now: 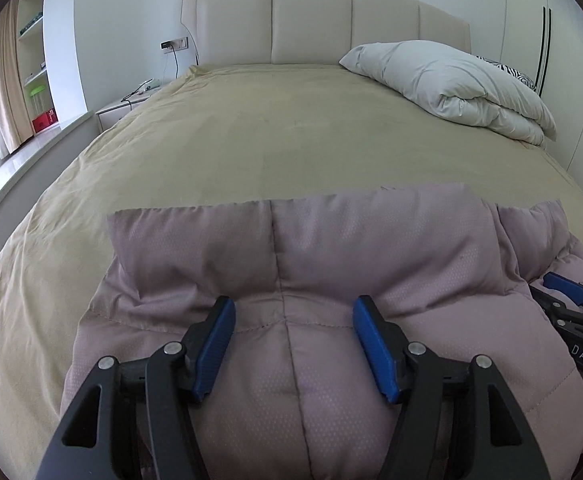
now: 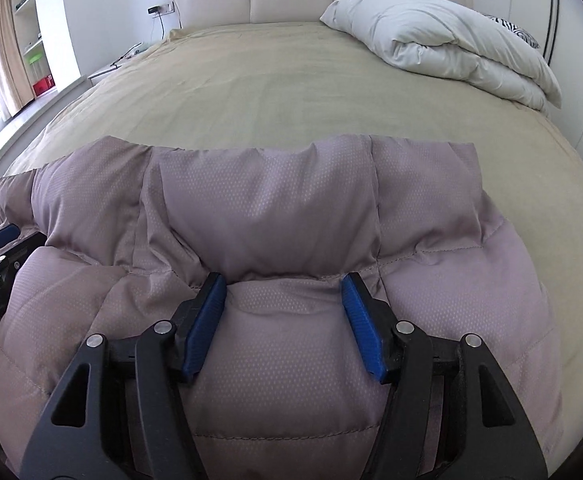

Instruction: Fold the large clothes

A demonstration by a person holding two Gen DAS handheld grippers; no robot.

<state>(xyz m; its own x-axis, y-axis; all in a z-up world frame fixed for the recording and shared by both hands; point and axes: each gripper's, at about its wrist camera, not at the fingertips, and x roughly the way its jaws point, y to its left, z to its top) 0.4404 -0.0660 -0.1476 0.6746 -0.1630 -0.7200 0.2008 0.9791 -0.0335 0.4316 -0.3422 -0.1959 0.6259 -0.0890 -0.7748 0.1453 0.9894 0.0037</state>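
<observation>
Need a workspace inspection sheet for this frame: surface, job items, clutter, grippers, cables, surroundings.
Surface: bed under a tan cover, mostly smooth.
Job's things: mauve padded jacket lying at the near edge, puffed up, one section doubled over.
Clutter: folded white duvet at the far right corner, patterned pillow behind it.
Grippers: left gripper and right gripper both open over the jacket, side by side; whether the pads touch the fabric cannot be told.
Cables: dark cable hanging from the wall socket towards the nightstand.
Surroundings: padded headboard, shelves, curtain at left.
</observation>
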